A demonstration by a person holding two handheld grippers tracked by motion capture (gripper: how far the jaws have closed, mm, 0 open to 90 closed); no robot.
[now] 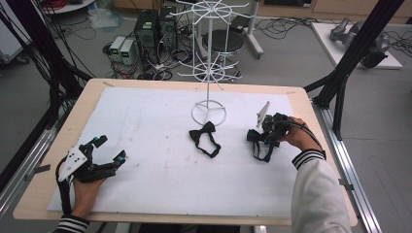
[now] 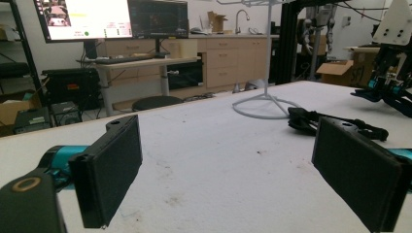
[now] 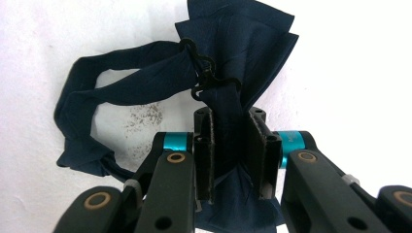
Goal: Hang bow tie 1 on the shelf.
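Your left gripper (image 1: 104, 153) sits at the lower left of the high view, resting on the white sheet (image 1: 160, 174) with its jaws spread wide and nothing between them. At centre right, your right gripper (image 1: 265, 133) is closed on a dark bow tie (image 1: 257, 141), whose strap loops toward the bottom of the frame. A second bow tie (image 1: 204, 138) lies at centre, just below the ring base of the white wire rack (image 1: 209, 87).

In the left gripper view, both black pads (image 2: 109, 174) stand far apart at the lower corners. The second bow tie (image 2: 311, 121) lies right of centre, beside the rack base (image 2: 265, 104). Your right gripper (image 2: 388, 82) shows at the right edge.

In the right gripper view, the pads (image 3: 204, 155) pinch the knot of the navy bow tie (image 3: 238, 58) at lower centre. Its strap (image 3: 121, 87) curls to the left, hooked at a small clasp (image 3: 201, 73).
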